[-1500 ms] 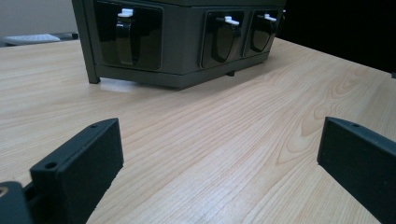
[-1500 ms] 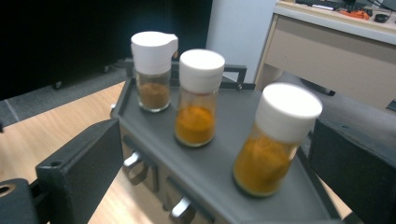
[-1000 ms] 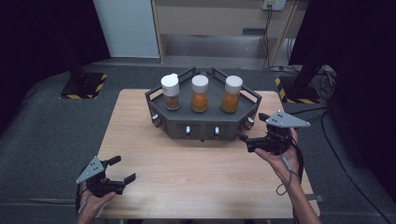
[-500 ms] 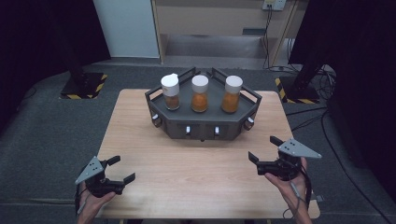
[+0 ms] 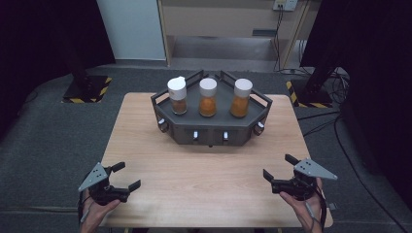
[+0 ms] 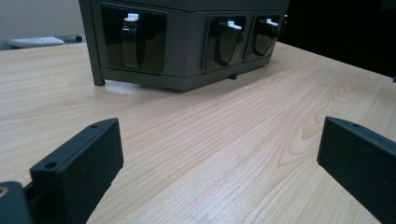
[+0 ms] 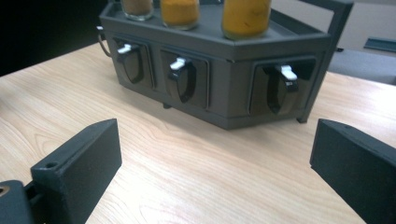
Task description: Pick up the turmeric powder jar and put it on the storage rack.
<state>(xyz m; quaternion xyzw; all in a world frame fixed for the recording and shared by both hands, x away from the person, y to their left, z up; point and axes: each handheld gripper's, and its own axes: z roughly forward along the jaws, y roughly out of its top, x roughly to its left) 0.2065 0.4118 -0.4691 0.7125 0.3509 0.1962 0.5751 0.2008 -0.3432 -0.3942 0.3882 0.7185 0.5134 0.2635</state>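
A dark grey rack [image 5: 210, 127] stands at the back middle of the wooden table [image 5: 204, 170]. On it stand three white-lidded jars: one with brown powder [image 5: 177, 95] and two with orange powder [image 5: 208, 98] [image 5: 241, 99]. Its front faces carry latches with white tips [image 7: 180, 63]. My left gripper [image 5: 127, 174] rests open near the front left corner, held by a hand. At the front right my right gripper [image 5: 278, 165] is open too. Both point at the rack [image 6: 187, 42] with bare wood between their jaws.
Dark carpet surrounds the table. Black stands with yellow-striped bases sit behind it at the left [image 5: 87, 87] and right [image 5: 311, 92]. Cables [image 5: 335, 126] run over the floor at the right. Handles rise at the rack's ends [image 7: 341, 18].
My right gripper has drawn back from beside the rack's right end to the table's front right. The left gripper has stayed where it was.
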